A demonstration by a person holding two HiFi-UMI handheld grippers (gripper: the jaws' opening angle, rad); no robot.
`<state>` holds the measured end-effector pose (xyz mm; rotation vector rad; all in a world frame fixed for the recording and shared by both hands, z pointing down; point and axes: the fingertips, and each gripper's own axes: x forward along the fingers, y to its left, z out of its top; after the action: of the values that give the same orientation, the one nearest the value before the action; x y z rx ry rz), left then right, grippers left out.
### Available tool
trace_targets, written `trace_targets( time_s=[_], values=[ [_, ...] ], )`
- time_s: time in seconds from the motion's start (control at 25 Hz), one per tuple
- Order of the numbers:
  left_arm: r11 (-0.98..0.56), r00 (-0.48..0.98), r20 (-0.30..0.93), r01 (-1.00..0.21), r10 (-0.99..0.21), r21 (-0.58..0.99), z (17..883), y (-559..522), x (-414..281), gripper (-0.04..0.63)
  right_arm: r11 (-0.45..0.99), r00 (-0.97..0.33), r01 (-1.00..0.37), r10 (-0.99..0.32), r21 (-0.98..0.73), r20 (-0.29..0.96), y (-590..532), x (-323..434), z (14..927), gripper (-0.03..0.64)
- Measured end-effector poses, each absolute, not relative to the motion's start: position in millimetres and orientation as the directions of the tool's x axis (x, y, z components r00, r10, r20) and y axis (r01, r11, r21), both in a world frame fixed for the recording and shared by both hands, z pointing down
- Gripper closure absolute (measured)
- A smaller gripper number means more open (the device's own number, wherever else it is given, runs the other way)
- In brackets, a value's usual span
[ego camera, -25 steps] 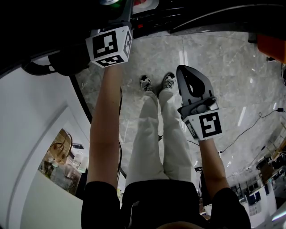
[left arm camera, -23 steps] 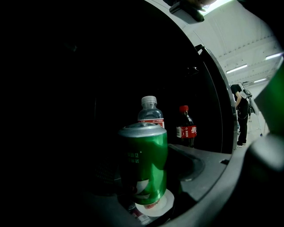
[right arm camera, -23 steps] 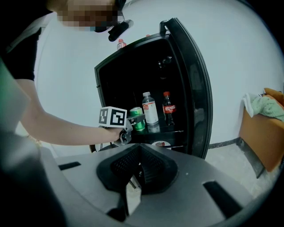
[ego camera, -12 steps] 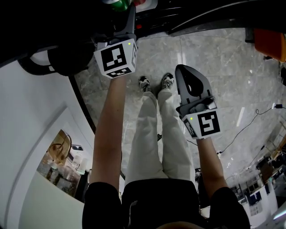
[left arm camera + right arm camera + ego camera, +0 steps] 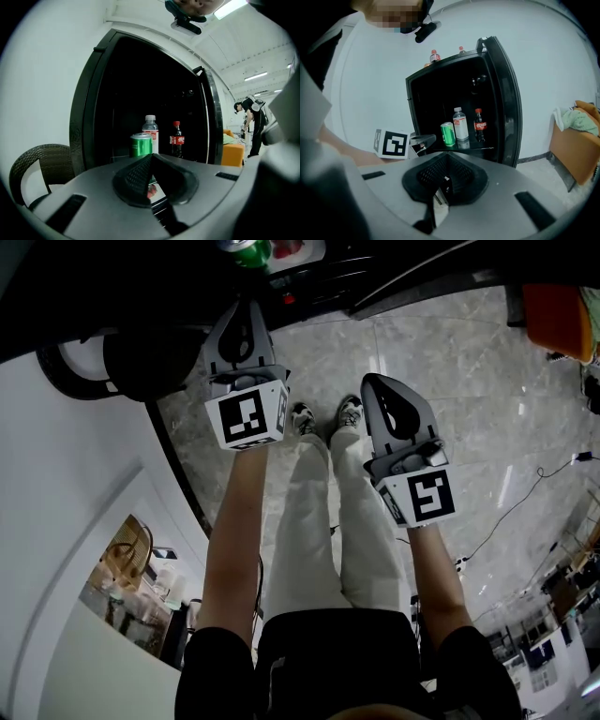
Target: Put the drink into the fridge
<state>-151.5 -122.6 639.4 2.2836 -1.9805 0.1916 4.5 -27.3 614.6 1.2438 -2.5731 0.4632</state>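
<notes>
Green drink can [image 5: 141, 144] stands upright inside the open black fridge [image 5: 89, 122], beside a clear water bottle [image 5: 150, 133] and a cola bottle [image 5: 176, 139]. My left gripper [image 5: 152, 155] faces them, its jaws just clenched together on nothing. My right gripper [image 5: 446, 154] is clenched too, empty.

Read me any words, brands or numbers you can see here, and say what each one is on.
No text is legible in any view.
Cola bottle: white print on the red label, too small to read.
Water bottle: red label, print blurred.
Green can: no readable print.
Marker cubes: black-and-white square patterns, no letters.
</notes>
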Motion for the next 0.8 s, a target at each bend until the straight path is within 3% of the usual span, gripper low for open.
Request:
trace_targets(
  time_s=[0.8],
  values=[
    [-0.337,0.355,0.107,-0.928,-0.929,0.157,505,-18,-84,0.587,0.570,-0.595,-0.804,-0.760,-0.173,0.263,-9,-1,503,0.603]
  ],
)
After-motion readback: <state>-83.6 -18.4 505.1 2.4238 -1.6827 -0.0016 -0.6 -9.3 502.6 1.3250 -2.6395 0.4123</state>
